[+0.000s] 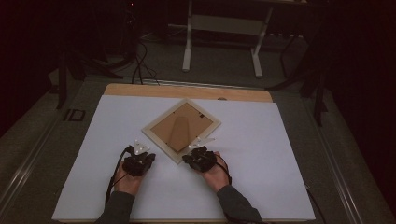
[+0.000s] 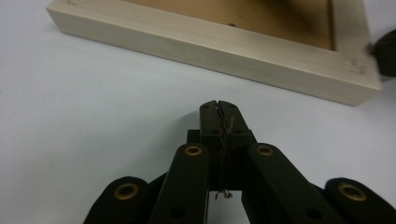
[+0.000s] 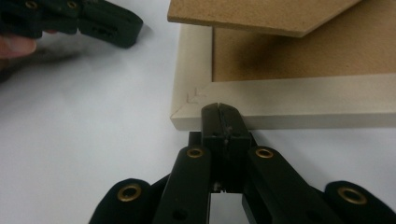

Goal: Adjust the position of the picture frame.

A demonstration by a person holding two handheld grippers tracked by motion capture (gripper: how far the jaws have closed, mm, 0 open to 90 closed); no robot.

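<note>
— Picture frame, face down and turned like a diamond, a little beyond the middle of the white surface. How do you reckon it handles?

— Light and stiff, I'd judge. Pale wooden rails with square edges, so they shouldn't slip much, but if there is glass under that backing it would be fragile; I can't tell from this side.

— And the brown part?

— A fibreboard backing with an easel stand on it. In the right gripper view the stand's edge lifts clear of the backing, so it looks thin and bendy, easy to crease.

— Where would you take hold?

— On a rail near a corner, across the wood's thickness, rather than on the stand. The near corner is the handiest.

— What are the grippers doing?

— The left gripper has its jaws fully closed on nothing, resting on the surface just short of the frame's lower left rail. The right gripper is also closed and empty, its tip right at the near corner, seemingly touching the outer edge.

— So a nudge rather than a grasp?

— Likely; closed tips suit pushing or steadying it.
</note>
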